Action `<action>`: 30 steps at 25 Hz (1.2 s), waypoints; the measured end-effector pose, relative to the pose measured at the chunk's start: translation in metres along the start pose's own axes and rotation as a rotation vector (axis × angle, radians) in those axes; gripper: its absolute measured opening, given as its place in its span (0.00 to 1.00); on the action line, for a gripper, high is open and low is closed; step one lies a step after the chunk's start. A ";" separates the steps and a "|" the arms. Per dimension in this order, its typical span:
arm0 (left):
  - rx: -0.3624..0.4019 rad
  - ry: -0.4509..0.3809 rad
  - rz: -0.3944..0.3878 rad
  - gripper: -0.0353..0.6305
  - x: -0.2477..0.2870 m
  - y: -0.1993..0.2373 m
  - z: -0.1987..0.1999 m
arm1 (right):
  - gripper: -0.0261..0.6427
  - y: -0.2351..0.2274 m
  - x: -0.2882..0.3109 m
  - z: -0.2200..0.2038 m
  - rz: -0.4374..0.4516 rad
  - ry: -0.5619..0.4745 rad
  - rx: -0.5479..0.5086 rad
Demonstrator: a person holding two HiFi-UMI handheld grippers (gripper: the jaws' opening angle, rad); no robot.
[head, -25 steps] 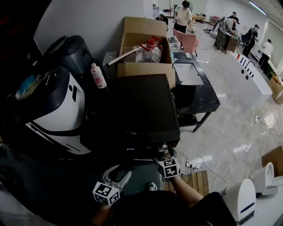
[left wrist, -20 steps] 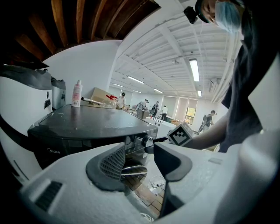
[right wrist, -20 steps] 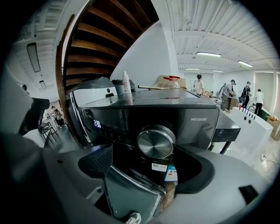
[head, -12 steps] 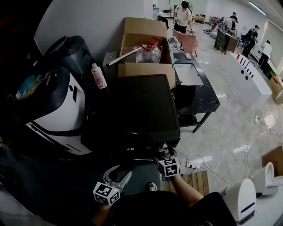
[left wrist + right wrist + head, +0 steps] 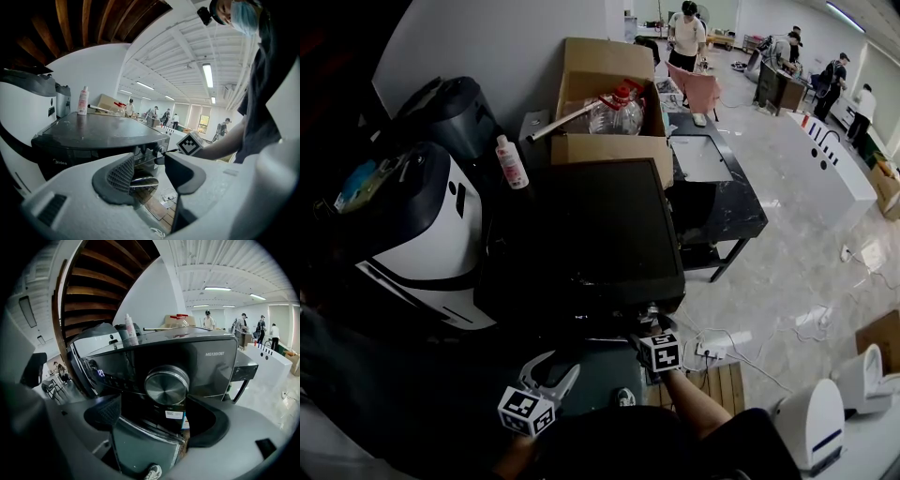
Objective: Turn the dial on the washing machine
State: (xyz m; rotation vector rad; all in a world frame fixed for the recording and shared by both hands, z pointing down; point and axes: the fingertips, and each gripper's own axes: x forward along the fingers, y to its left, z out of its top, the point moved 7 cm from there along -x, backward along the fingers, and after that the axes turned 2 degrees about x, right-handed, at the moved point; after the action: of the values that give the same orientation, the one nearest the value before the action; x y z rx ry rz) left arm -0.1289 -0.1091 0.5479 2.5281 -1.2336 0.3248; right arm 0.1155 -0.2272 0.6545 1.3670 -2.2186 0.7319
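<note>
I see black washing machine [image 5: 581,234] mid-scene, cardboard box [image 5: 605,103] at its far side. My left gripper [image 5: 149,172] hangs near-left of machine front, jaws apart, nothing between. My right gripper [image 5: 154,414] faces front panel, jaws apart, not clamped. Silver dial [image 5: 166,385] at panel's right end, just beyond those jaws.

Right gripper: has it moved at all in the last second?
No. In the head view the right gripper stays at the front right corner of the washing machine, just as before.
</note>
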 end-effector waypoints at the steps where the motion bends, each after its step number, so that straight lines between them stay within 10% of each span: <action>1: -0.001 -0.001 0.001 0.36 0.000 0.001 0.000 | 0.65 0.000 0.000 0.000 -0.002 -0.003 0.005; 15: 0.015 -0.008 -0.041 0.35 -0.009 0.013 0.006 | 0.57 0.011 -0.040 0.013 -0.089 -0.104 0.047; 30: 0.088 -0.026 -0.118 0.23 -0.045 0.027 0.016 | 0.11 0.105 -0.134 0.040 -0.131 -0.360 0.004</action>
State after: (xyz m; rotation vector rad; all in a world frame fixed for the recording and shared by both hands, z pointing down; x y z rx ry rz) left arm -0.1764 -0.0984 0.5234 2.6745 -1.0952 0.3264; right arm 0.0732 -0.1228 0.5209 1.7419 -2.3614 0.4730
